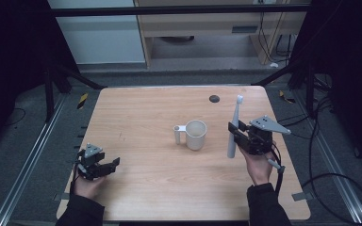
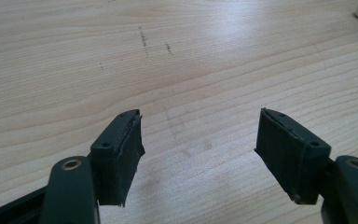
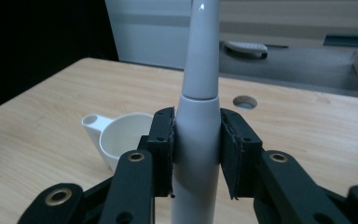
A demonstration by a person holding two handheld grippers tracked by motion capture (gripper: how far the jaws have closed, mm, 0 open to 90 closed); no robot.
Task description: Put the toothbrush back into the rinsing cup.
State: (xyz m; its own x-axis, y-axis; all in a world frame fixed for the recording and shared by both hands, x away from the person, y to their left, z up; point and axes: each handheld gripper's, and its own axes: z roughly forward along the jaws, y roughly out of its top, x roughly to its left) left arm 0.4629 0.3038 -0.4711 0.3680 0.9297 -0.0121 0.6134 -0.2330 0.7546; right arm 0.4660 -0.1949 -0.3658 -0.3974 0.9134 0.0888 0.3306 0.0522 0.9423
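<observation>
white cup (image 1: 195, 134) just left of gripped toothbrush (image 1: 234, 132); table hole (image 1: 214, 98) behind

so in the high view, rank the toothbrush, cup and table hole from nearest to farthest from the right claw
1. electric toothbrush, upright, clamped in the right claw.
2. white cup, on the table to its left.
3. round hole, farther back near the table's far edge.

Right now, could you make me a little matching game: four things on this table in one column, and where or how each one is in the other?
1. electric toothbrush
2. cup
3. left tongs
4. round hole

a. open, with nothing between them
b. near the table's far edge
c. upright, clamped in the right tongs
d. standing mid-table, handle to the left

Pairs: 1-c, 2-d, 3-a, 4-b
</observation>
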